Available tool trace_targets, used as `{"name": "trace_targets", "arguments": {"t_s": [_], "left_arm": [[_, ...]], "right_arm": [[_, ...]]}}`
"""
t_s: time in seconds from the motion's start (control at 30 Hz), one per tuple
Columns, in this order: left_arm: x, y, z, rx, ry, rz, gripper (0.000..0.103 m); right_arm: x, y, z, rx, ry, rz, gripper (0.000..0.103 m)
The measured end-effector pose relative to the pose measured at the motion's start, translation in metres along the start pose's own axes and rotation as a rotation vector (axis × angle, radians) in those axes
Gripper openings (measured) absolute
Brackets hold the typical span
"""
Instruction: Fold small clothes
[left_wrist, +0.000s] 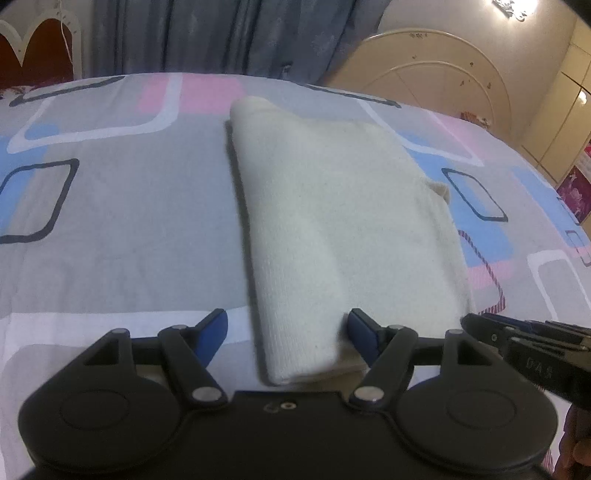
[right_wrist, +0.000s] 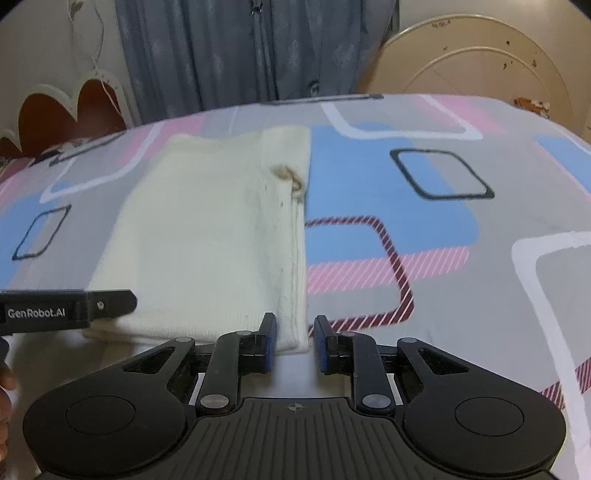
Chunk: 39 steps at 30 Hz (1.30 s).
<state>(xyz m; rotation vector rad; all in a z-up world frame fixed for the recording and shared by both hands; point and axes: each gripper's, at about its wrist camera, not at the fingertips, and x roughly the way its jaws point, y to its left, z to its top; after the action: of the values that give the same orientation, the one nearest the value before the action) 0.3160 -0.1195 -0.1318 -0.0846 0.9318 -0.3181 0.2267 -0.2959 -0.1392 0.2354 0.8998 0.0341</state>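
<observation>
A cream knitted garment (left_wrist: 332, 221) lies folded into a long rectangle on the patterned bedsheet (left_wrist: 129, 221). My left gripper (left_wrist: 288, 332) is open, its blue-padded fingers either side of the garment's near left corner. In the right wrist view the garment (right_wrist: 207, 240) lies left of centre, with a small loop at its right edge. My right gripper (right_wrist: 294, 343) is open, its fingers straddling the garment's near right corner. Each gripper shows in the other's view: the right one at the right edge (left_wrist: 517, 332), the left one at the left edge (right_wrist: 74, 306).
The bedsheet (right_wrist: 424, 258) is grey with pink, blue and white rectangles. Blue-grey curtains (left_wrist: 221, 33) hang behind the bed. A cream arched headboard (left_wrist: 443, 74) stands at the back right, and a red and white one (right_wrist: 74, 107) at the back left.
</observation>
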Motion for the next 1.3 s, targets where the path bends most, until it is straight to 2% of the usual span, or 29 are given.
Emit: {"name": "trace_targets", "arguments": {"t_s": [0.1,0.2,0.3,0.37,0.53,0.57,0.6,0.63,0.67,0.7,0.93,1.1,1.23,1.27,1.3], "left_arm": [[0.0,-0.001,-0.001,0.001,-0.002,0.008,0.073],[-0.001,-0.001,0.001,-0.002,0.004,0.01,0.074],[0.0,0.001,0.004,-0.024,0.013,0.0,0.074],[0.001,0.001,0.004,-0.035,0.022,-0.001,0.074],[-0.002,0.005,0.013,-0.074,0.04,-0.014,0.074],[-0.004,0.006,0.016,-0.08,0.031,-0.02,0.074],[-0.007,0.007,0.019,-0.084,0.018,-0.024,0.074],[-0.01,0.009,0.023,-0.087,0.0,-0.027,0.074],[-0.011,0.012,0.027,-0.092,-0.015,-0.027,0.074],[-0.01,0.014,0.032,-0.102,-0.023,-0.026,0.075],[0.024,0.031,0.057,-0.241,-0.001,-0.084,0.075],[0.048,0.033,0.063,-0.253,-0.003,-0.154,0.075],[0.055,0.03,0.064,-0.229,-0.016,-0.197,0.074],[0.055,0.03,0.064,-0.224,-0.02,-0.202,0.068],[0.055,0.029,0.063,-0.216,-0.025,-0.198,0.059]], "right_arm": [[-0.002,-0.001,-0.002,0.029,-0.006,0.003,0.021],[-0.006,-0.001,-0.004,0.011,-0.02,0.012,0.013],[-0.007,-0.01,-0.005,0.022,-0.04,0.007,0.013],[-0.002,-0.018,-0.008,0.046,-0.02,0.052,0.013],[-0.007,-0.027,0.009,0.039,0.0,0.096,0.015],[-0.009,-0.03,0.015,0.046,-0.009,0.113,0.017],[-0.011,-0.033,0.02,0.055,-0.025,0.129,0.029],[-0.012,-0.037,0.026,0.066,-0.04,0.145,0.051],[-0.012,-0.038,0.03,0.073,-0.05,0.156,0.063],[-0.011,-0.041,0.037,0.085,-0.068,0.177,0.069],[0.038,-0.052,0.072,0.236,-0.039,0.308,0.069],[0.07,-0.058,0.084,0.304,0.004,0.369,0.069],[0.083,-0.061,0.083,0.343,0.019,0.45,0.068],[0.083,-0.061,0.083,0.338,0.017,0.449,0.064],[0.084,-0.059,0.082,0.331,0.026,0.452,0.047]]}}
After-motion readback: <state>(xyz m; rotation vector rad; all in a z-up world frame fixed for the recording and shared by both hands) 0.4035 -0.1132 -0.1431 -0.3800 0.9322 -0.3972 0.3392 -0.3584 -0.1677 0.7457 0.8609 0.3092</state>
